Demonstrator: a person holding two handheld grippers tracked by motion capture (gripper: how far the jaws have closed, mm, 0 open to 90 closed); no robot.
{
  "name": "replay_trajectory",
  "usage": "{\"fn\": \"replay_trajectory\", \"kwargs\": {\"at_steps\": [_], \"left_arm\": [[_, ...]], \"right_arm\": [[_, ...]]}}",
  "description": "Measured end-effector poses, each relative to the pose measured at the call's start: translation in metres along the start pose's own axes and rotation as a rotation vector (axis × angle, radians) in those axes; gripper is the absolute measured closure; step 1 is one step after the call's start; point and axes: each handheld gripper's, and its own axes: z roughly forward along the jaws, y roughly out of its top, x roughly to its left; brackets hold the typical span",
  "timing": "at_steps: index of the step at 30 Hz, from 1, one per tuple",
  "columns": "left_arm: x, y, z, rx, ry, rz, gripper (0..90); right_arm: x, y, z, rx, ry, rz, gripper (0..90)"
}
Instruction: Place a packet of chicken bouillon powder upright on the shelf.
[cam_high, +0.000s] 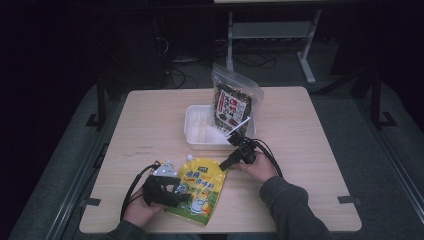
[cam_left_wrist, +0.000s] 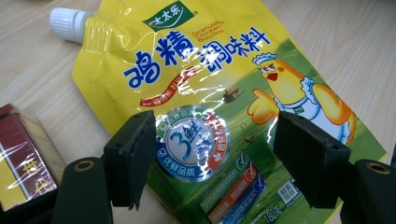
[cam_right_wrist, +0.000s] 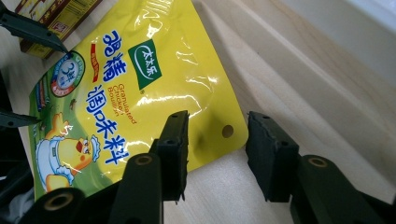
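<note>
**2 Hand-Held Grippers Close In on a Yellow Bouillon Pouch**

While the yellow pouch (cam_high: 199, 189) lies flat on the near part of the table (cam_high: 310, 150), both tools work at it from opposite sides; at the left, the left hand-held gripper (cam_high: 172, 192) hovers over the pouch's lower half with its jaws wide apart, the printed face showing between the pads (cam_left_wrist: 133, 156) and nothing gripped, probably to steady the pack or to pin it down; a red and gold carton (cam_left_wrist: 23, 154) sits just beside that gripper, close enough to get in the way of a sideways move. Further along, the pouch's white screw cap (cam_left_wrist: 67, 23) points away from the person; the right hand-held gripper (cam_right_wrist: 215, 154) straddles the top corner of the pouch near its punched hole (cam_right_wrist: 227, 131), jaws about half open and not yet pressing, seemingly lined up to pinch that flat edge for a lift. Beyond it stands a white tray (cam_high: 197, 137) with a clear bag of dark snacks (cam_high: 232, 102) leaning in its right end; that upright bag takes up part of the tray, so room for the pouch is mostly on the tray's left.
</note>
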Motion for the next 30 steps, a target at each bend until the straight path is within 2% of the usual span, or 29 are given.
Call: {"fn": "replay_trajectory", "kwargs": {"at_steps": [7, 12, 13, 19, 25, 30], "left_arm": [[0.0, 0.0, 0.001, -0.003, -0.001, -0.004, 28.8], [0.0, 0.0, 0.001, -0.007, -0.002, -0.008, 28.2], [0.001, 0.0, 0.001, -0.007, -0.003, -0.008, 28.2], [0.003, 0.0, -0.001, -0.019, 0.012, -0.022, 27.5], [0.009, -0.002, -0.008, -0.059, 0.032, -0.061, 23.8], [0.012, -0.002, -0.012, -0.086, 0.038, -0.082, 22.7]], "right_arm": [[-0.001, 0.001, 0.0, -0.006, -0.007, 0.003, 70.8], [0.001, 0.0, -0.004, -0.032, -0.009, -0.015, 84.2], [0.002, 0.0, -0.004, -0.033, -0.009, -0.03, 89.0], [0.006, -0.001, -0.011, -0.043, 0.007, -0.049, 89.7], [0.013, -0.004, -0.022, -0.07, 0.016, -0.076, 89.8], [0.022, -0.005, -0.035, -0.083, -0.002, -0.108, 89.9]]}}
